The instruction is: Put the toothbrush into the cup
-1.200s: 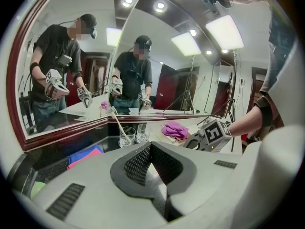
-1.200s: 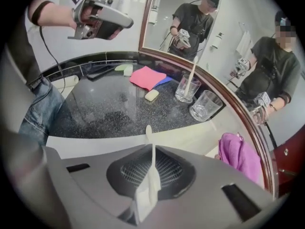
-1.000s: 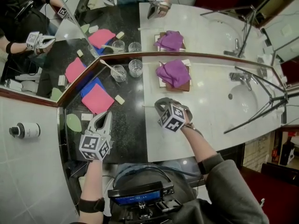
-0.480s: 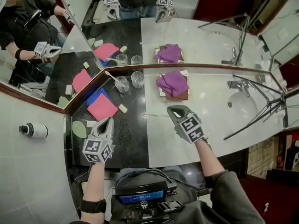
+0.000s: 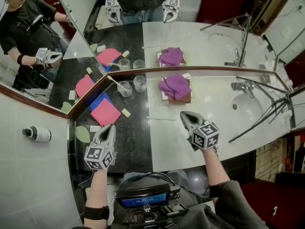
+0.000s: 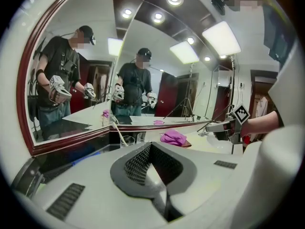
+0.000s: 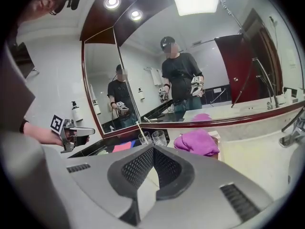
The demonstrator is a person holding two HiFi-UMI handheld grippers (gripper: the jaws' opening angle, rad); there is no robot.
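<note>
The white plastic toothbrush (image 5: 114,79) leans in the left clear glass cup (image 5: 125,88) by the mirror. It looks light, stiff and slick, so we'd pinch its handle above the rim. Our left gripper (image 5: 110,128) and right gripper (image 5: 185,116) are closed, holding nothing — the gripper views show their jaws meeting, while only the head view shows the cup's footing.

The worktop (image 5: 214,104) holds two glass cups (image 5: 125,88) (image 5: 139,83), one toothbrush (image 5: 114,80), one purple cloth (image 5: 175,86), one pink cloth (image 5: 105,112) and one blue cloth (image 5: 96,98).
</note>
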